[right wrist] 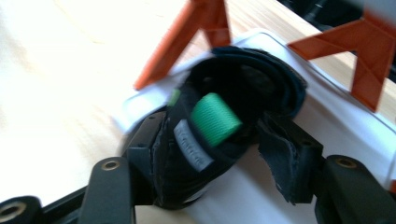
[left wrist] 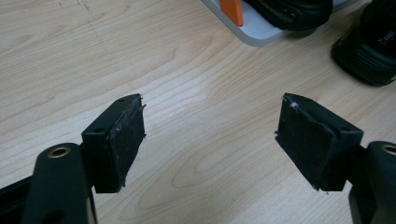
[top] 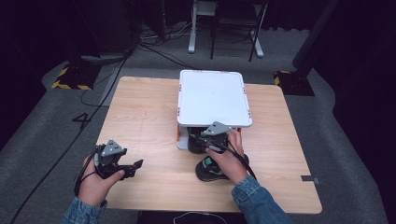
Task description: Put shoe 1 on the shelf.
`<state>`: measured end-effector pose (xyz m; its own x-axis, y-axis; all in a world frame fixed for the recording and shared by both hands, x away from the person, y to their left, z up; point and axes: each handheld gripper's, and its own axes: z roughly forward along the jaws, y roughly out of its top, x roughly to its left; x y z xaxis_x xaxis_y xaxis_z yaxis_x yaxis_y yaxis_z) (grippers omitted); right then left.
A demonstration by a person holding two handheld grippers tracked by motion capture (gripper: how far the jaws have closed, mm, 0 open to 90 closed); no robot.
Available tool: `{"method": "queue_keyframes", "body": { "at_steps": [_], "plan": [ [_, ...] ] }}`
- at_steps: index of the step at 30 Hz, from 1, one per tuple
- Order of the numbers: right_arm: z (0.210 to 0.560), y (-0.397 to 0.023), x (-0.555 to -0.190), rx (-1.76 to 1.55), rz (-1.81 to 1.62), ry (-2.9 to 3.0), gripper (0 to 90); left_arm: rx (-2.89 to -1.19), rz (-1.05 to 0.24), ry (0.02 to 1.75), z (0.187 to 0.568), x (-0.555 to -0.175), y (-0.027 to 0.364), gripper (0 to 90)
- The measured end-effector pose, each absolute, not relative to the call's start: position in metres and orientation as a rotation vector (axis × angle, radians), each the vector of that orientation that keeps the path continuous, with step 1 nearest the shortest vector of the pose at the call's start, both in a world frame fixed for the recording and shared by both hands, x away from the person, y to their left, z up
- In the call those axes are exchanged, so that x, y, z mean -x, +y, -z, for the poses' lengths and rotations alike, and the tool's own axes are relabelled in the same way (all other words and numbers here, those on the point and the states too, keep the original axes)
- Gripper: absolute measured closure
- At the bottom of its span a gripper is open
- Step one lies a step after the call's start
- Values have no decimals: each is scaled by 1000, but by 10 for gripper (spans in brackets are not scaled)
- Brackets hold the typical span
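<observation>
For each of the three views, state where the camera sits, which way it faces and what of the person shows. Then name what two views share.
High view: fixed above the person's side, looking forward and down on the table; both forearms, hands, left claw and right claw show.
Left gripper view: rides the left claw, facing bare tabletop between its open jaws.
Right gripper view: rides the right claw, facing a black shoe on the lower white shelf, its jaws either side of the shoe.
Shared: the left gripper view and high view both show a second shoe on the table.
</observation>
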<state>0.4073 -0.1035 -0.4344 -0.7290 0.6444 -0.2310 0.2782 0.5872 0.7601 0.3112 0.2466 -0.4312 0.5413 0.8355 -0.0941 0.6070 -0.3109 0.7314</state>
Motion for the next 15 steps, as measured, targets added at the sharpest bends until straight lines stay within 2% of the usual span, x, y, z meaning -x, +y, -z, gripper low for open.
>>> {"method": "queue_keyframes", "body": {
  "at_steps": [5, 10, 15],
  "plan": [
    [424, -106, -388, -698, -1057, 2358, 462, -2041, -391, 1165, 433, -309, 247, 239],
    [416, -109, -368, -688, -1128, 2458, 618, -2021, -409, 1198, 432, -302, 253, 239],
    [422, -102, -367, -700, -1087, 2597, 680, -2023, -405, 1211, 434, -299, 254, 239]
  ]
}}
